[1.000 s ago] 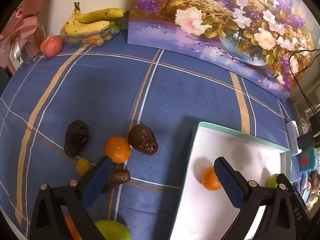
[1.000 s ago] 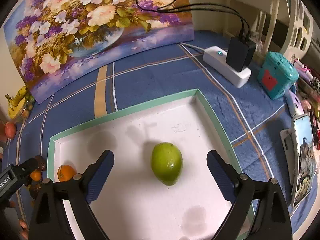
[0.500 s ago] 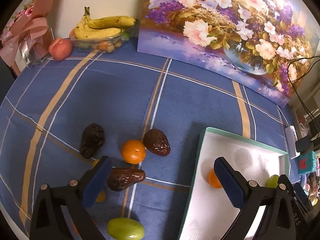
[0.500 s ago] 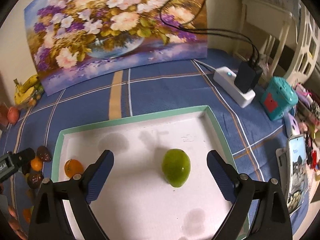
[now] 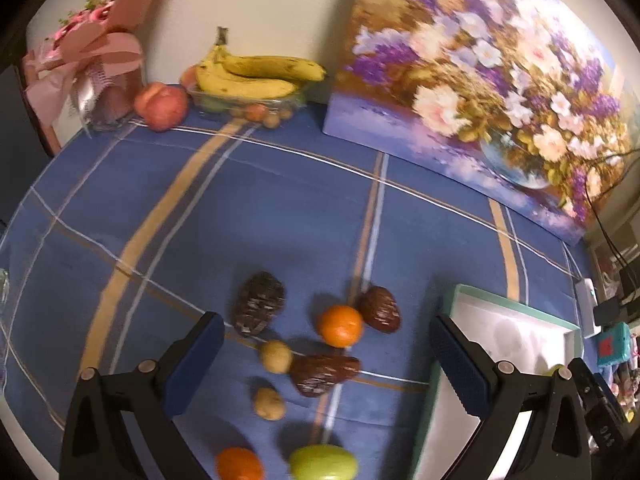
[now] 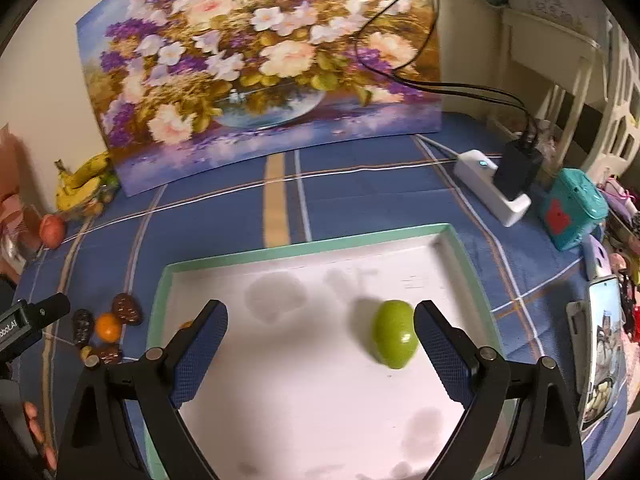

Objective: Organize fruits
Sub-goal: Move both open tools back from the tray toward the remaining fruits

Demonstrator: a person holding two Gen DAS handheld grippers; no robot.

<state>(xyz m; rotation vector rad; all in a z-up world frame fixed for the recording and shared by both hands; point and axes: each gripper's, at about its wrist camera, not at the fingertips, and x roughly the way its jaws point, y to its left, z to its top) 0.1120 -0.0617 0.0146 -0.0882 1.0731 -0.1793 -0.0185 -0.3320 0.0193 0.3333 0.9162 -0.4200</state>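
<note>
My left gripper is open and empty above a cluster of loose fruit on the blue cloth: an orange, dark brown fruits, two small yellow fruits, another orange and a green fruit. The white tray with a green rim lies to the right. My right gripper is open and empty over the tray. A green fruit lies in it beside the right finger. An orange is mostly hidden behind the left finger.
Bananas and a red apple sit at the far left by a pink gift bag. A flower painting leans on the wall. A power strip, teal box and phone lie right of the tray.
My left gripper has drawn back and swung left, so more loose fruit shows between its fingers. My right gripper has drawn back and shifted left; the green fruit now lies by its right finger.
</note>
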